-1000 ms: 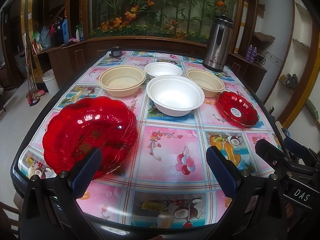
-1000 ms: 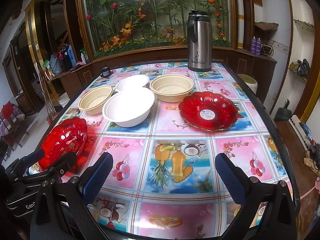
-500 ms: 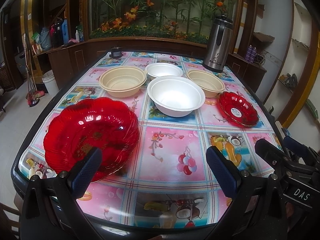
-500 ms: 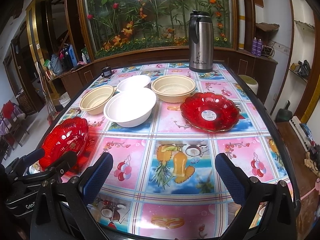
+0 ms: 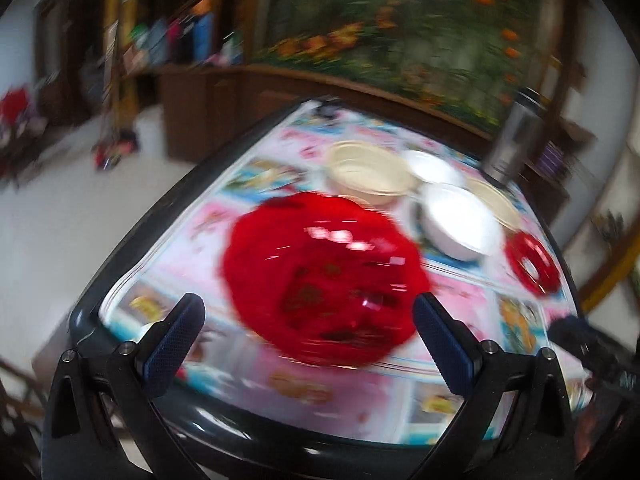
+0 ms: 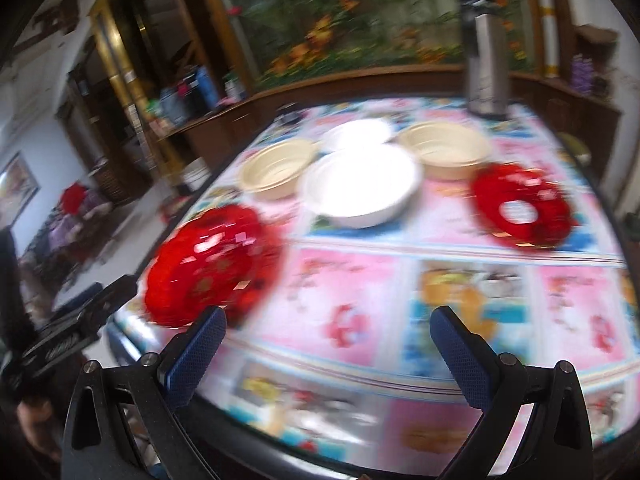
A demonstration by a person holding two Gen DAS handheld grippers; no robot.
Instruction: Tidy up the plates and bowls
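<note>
Red scalloped plate [image 5: 324, 276] sits just ahead of your left gripper [image 5: 308, 344], fingers spread wide and empty, nearer than your equally open right gripper [image 6: 326, 350].

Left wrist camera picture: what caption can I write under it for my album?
Blurry view past the open left gripper toward a big red plate on the flowery table.

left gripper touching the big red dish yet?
Apart. In the right wrist view the left gripper stops short of the big red dish, with floor visible between them; the left wrist view shows its jaws wide open.
</note>
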